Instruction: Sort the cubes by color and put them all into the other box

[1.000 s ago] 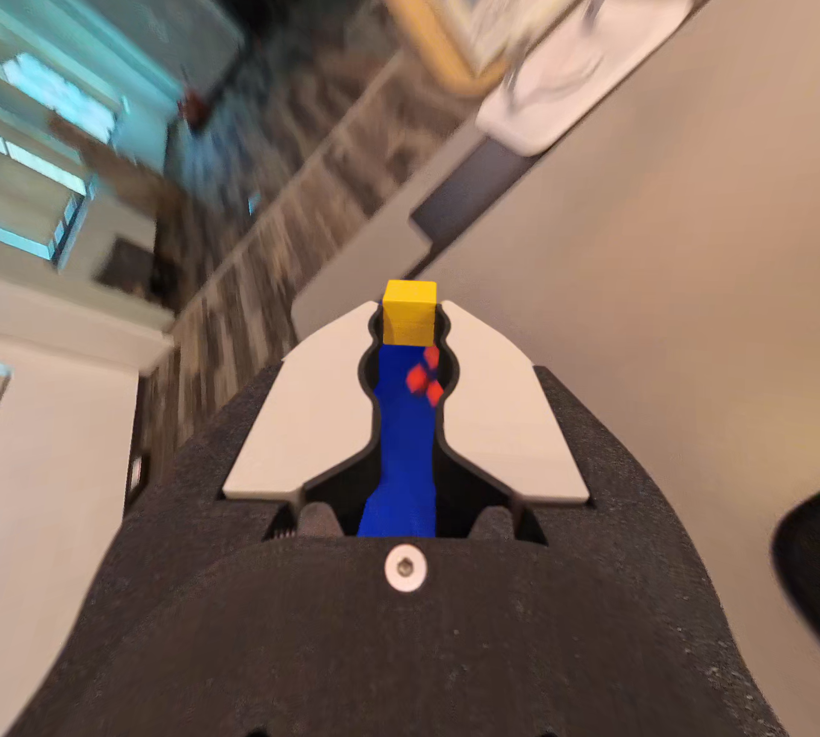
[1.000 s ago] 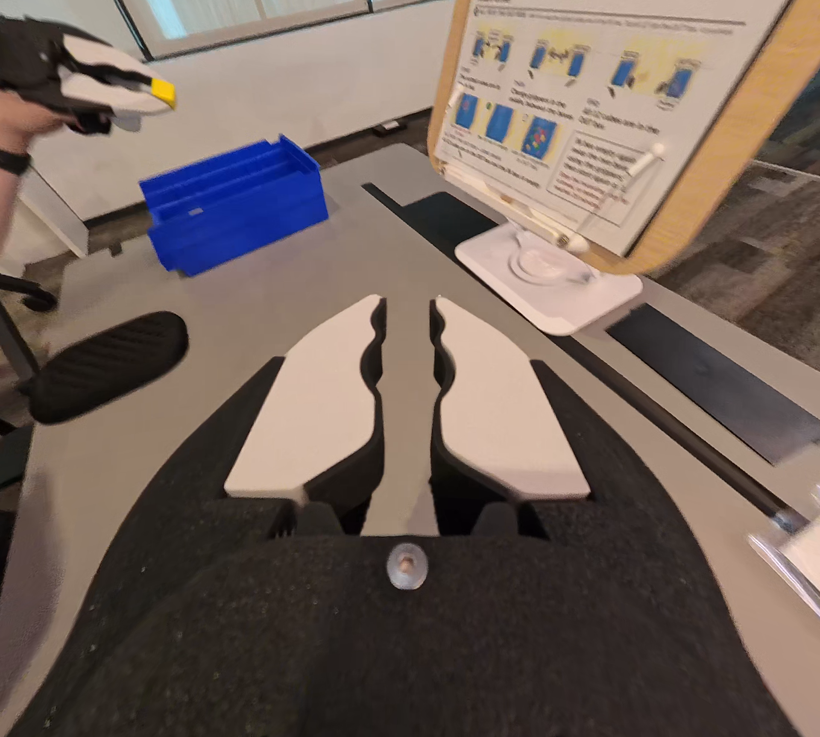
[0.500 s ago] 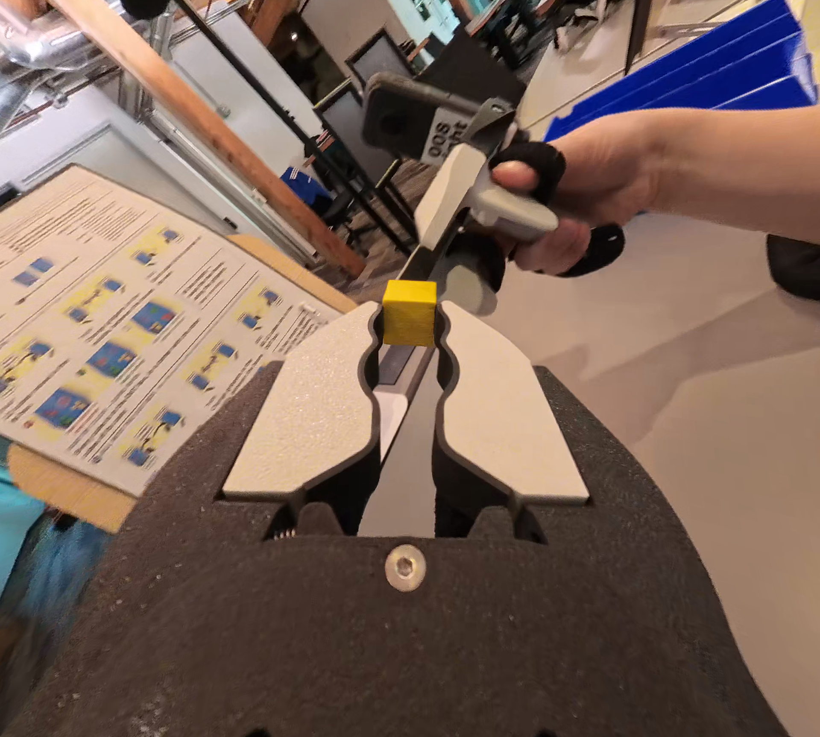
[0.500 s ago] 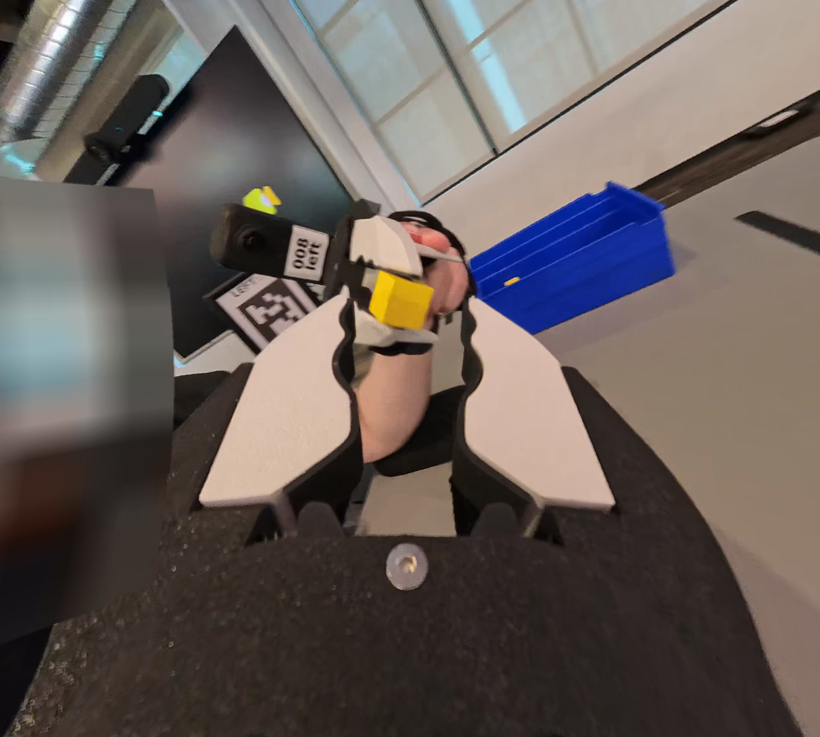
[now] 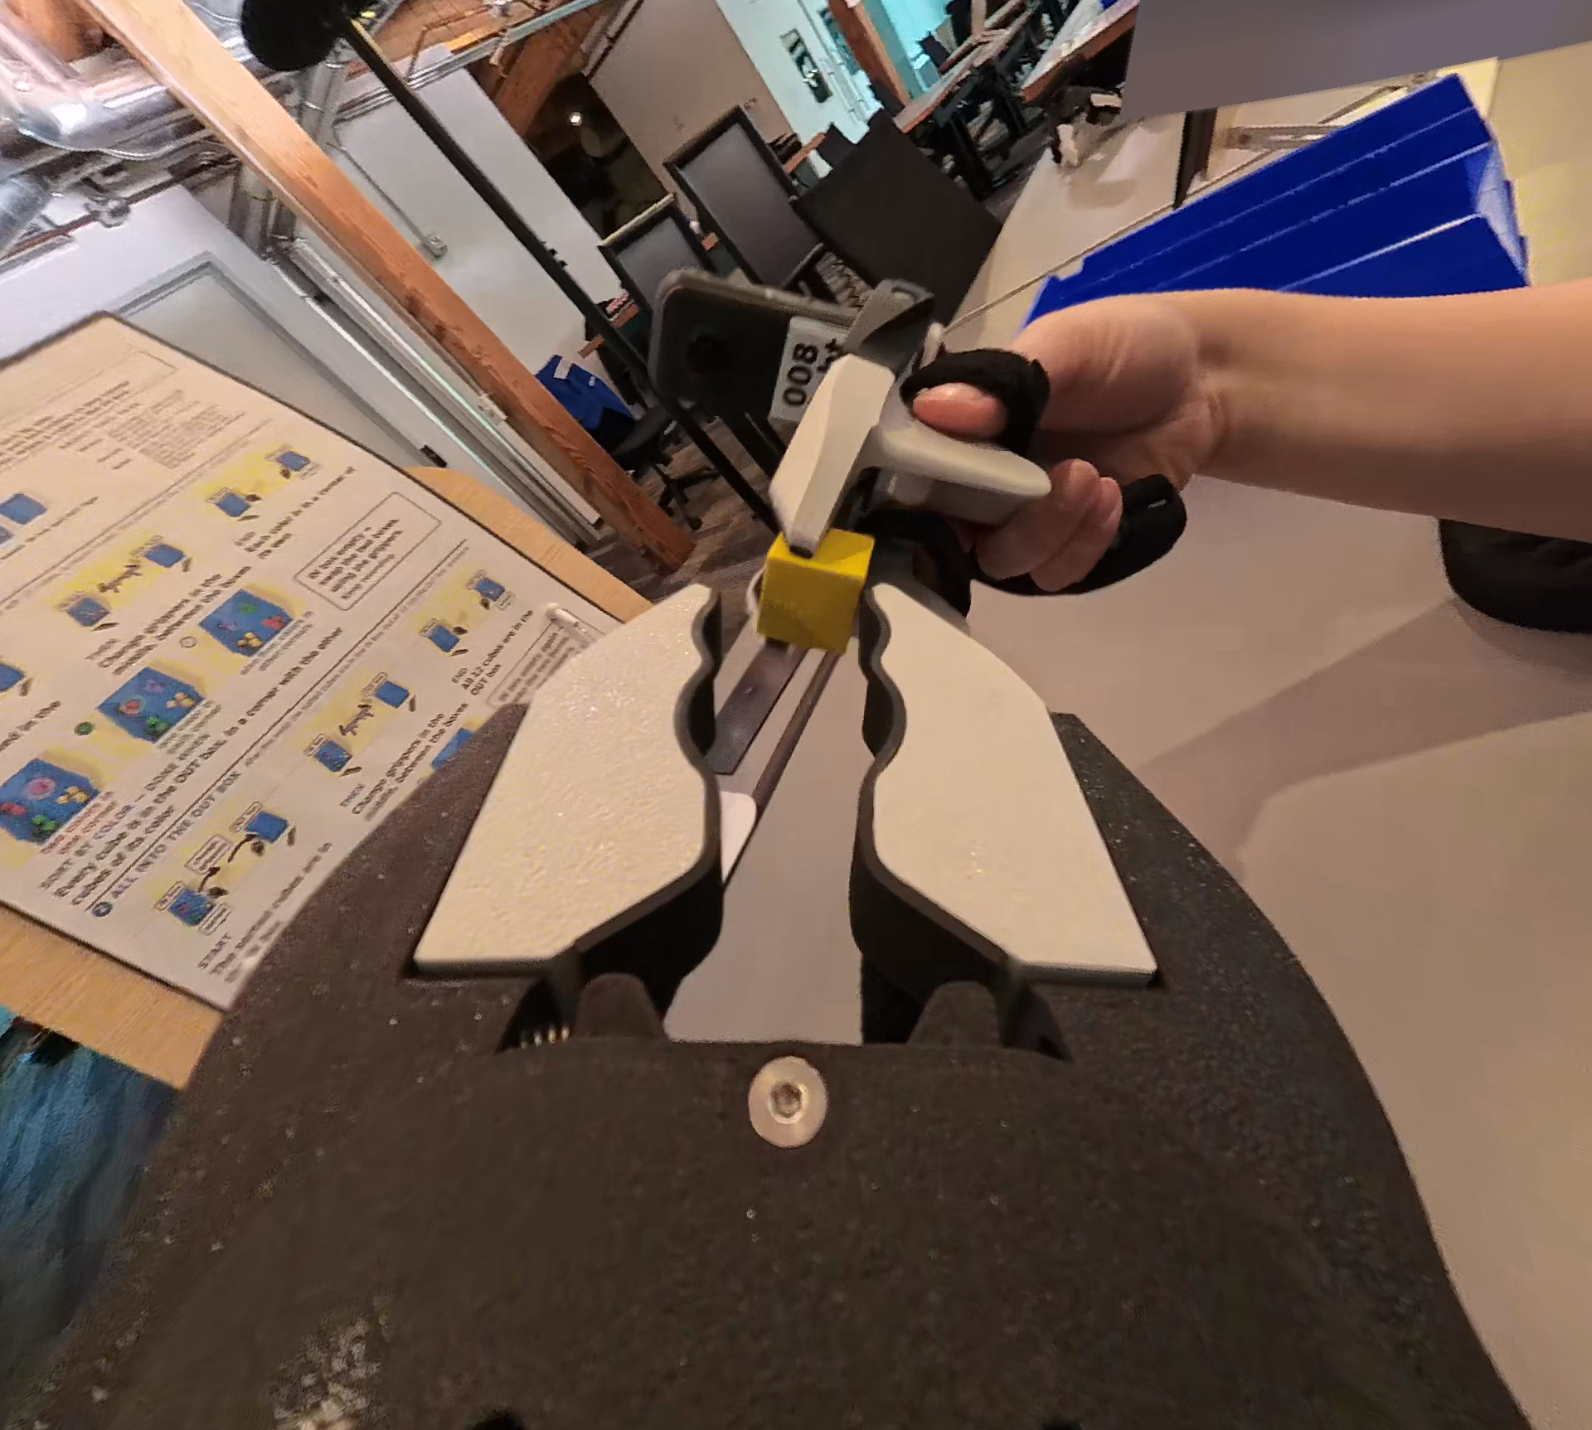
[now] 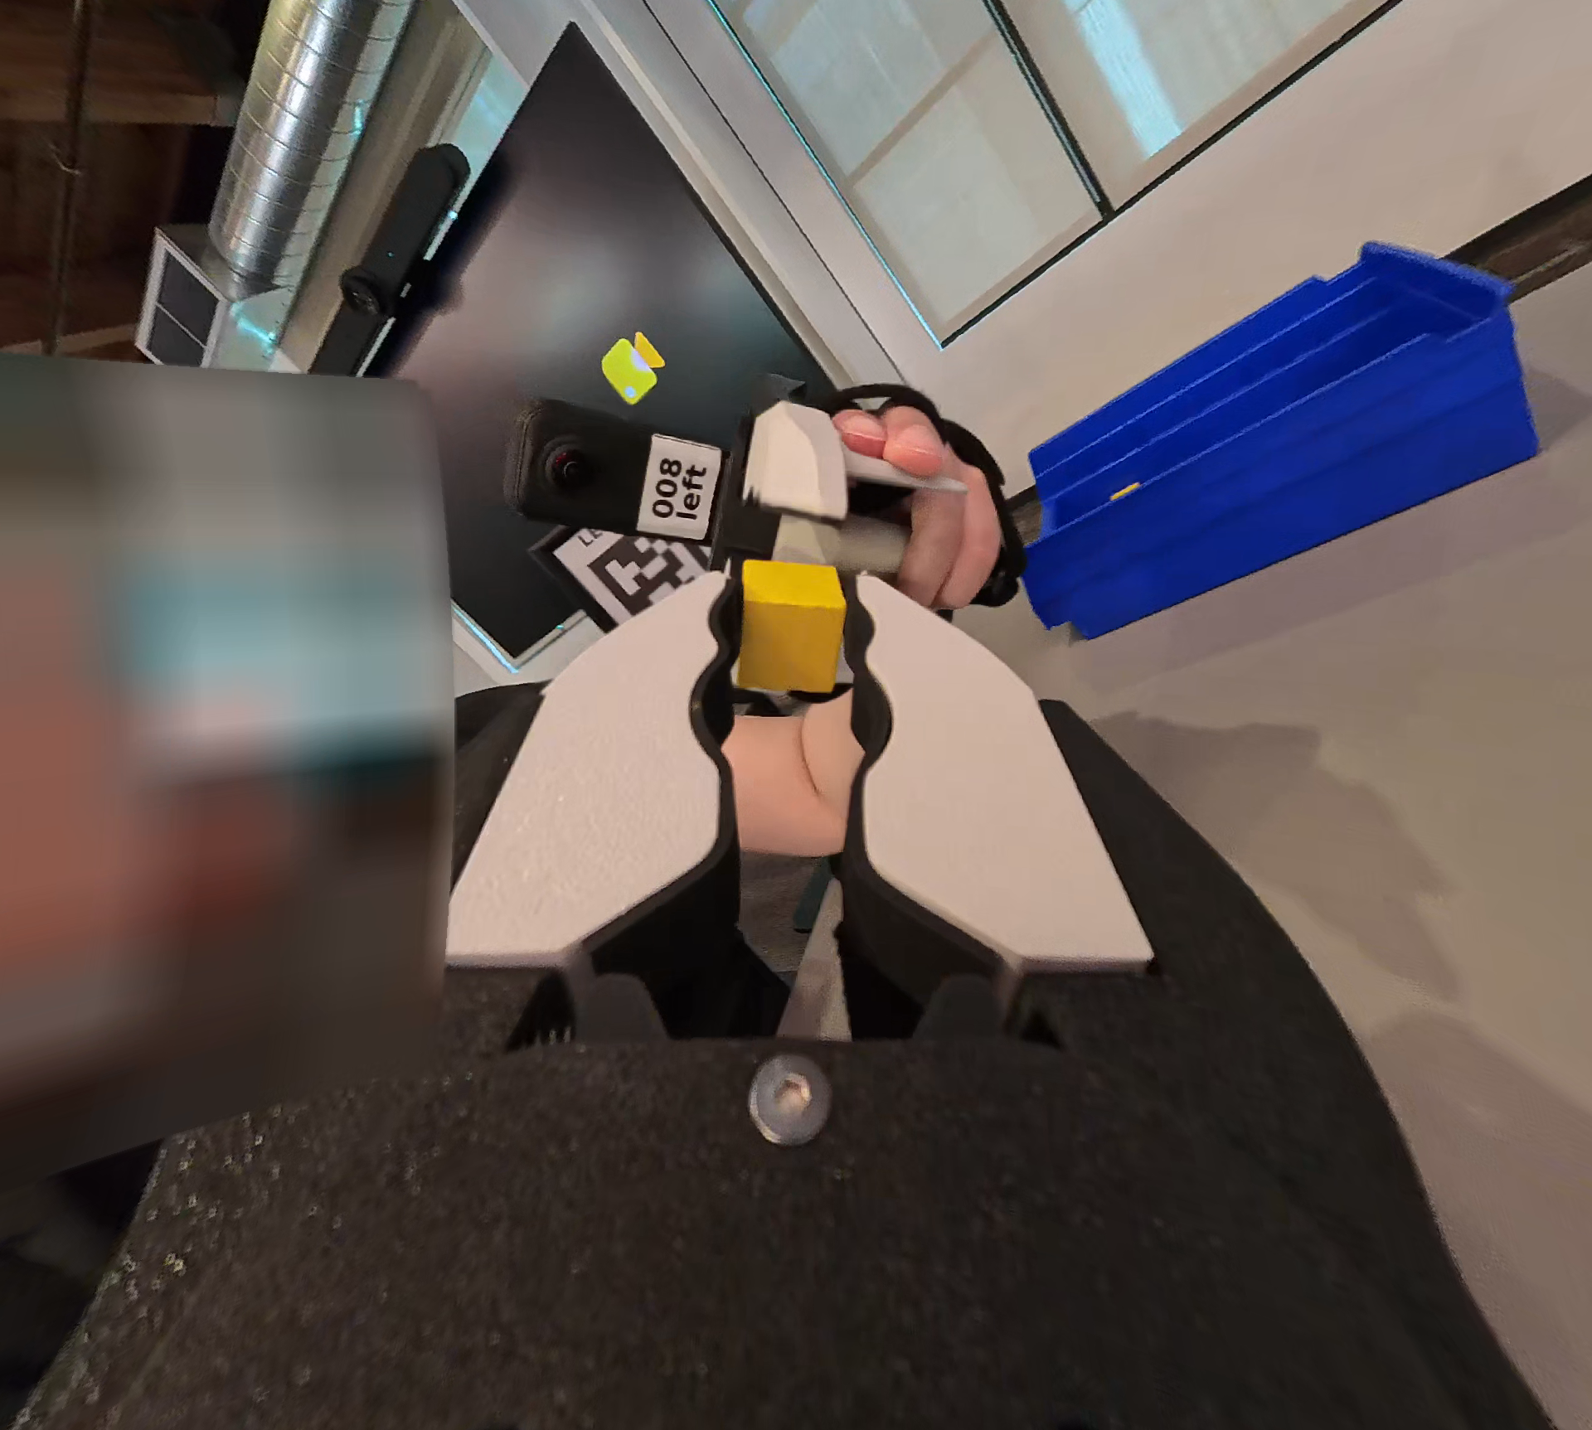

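A yellow cube (image 5: 810,601) is held in mid-air between both grippers, above the grey table (image 5: 1292,958). My right gripper (image 6: 788,596) is shut on the cube (image 6: 788,626). In the left wrist view its upper finger (image 5: 827,441) presses on the cube's top. My left gripper (image 5: 788,605) stands a little open around the cube, with a gap showing on the cube's left side. It also shows in the right wrist view (image 6: 801,506), just behind the cube. A blue box (image 6: 1292,458) sits on the table beyond, with a small yellow piece (image 6: 1124,491) inside.
An instruction board (image 5: 172,613) on a wooden stand is at the left in the left wrist view. The blue box (image 5: 1292,226) lies behind the person's hand (image 5: 1120,424). A dark screen (image 6: 603,269) and windows are behind in the right wrist view.
The two grippers came together tip to tip. My right gripper closed on the yellow cube; my left gripper's fingers spread slightly wider than the cube.
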{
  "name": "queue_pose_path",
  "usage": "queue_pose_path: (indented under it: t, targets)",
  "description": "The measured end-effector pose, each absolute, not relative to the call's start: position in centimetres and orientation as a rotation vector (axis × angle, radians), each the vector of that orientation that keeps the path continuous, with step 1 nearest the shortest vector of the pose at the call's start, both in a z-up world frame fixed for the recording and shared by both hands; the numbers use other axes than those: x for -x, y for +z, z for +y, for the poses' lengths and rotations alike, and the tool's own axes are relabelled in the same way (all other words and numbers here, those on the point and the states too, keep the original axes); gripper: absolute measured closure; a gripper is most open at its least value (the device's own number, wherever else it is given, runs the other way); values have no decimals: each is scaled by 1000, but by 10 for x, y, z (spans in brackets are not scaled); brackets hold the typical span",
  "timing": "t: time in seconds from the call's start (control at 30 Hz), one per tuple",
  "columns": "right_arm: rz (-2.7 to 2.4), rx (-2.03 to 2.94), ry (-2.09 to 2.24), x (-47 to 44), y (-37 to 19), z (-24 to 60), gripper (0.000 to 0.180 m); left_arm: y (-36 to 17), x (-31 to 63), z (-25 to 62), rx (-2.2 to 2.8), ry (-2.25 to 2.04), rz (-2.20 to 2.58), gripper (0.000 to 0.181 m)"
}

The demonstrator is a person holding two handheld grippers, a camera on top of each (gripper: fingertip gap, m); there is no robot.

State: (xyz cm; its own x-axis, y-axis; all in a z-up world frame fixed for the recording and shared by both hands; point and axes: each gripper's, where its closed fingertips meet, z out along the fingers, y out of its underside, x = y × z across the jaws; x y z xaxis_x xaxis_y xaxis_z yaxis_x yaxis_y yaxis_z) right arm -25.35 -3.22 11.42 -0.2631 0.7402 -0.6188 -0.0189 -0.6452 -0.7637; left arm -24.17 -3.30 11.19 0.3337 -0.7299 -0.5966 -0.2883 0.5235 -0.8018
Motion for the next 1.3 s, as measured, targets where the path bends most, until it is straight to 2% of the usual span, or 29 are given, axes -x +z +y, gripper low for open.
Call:
queue_pose_path:
  t: [0.13,0.27,0.33,0.4,0.57,0.67,0.83,0.9,0.97,1.07,1.3]
  targets:
    - [-879,1468,1767,207,138,-28,157,119,258,-29,1075,-333,1216,144]
    - [-688,1694,944,80,136,1,157,137,296,-11,1118,-216,1107,147]
    - [-381,1884,464,-26,116,4,157,144,318,-2,1143,-147,1049,150]
    - [-70,2010,208,-118,90,-17,157,147,339,5,1169,-71,1011,152]
    - [334,2237,175,-232,-5,-53,157,149,393,21,1272,78,913,154]
    - [522,2452,385,-235,-68,-67,157,140,433,32,1420,141,822,158]
    - [625,2583,456,-239,-117,-66,157,108,527,45,1753,336,582,159]
    - [648,2535,456,-242,-110,-64,158,100,562,41,1843,405,467,158]
    - [673,2491,403,-249,-98,-64,144,90,594,32,1953,496,358,155]
    - [635,2472,330,-249,-82,-65,134,76,623,11,2085,617,271,153]
    - [430,2436,274,-218,-41,-42,134,41,676,-26,2322,652,28,150]
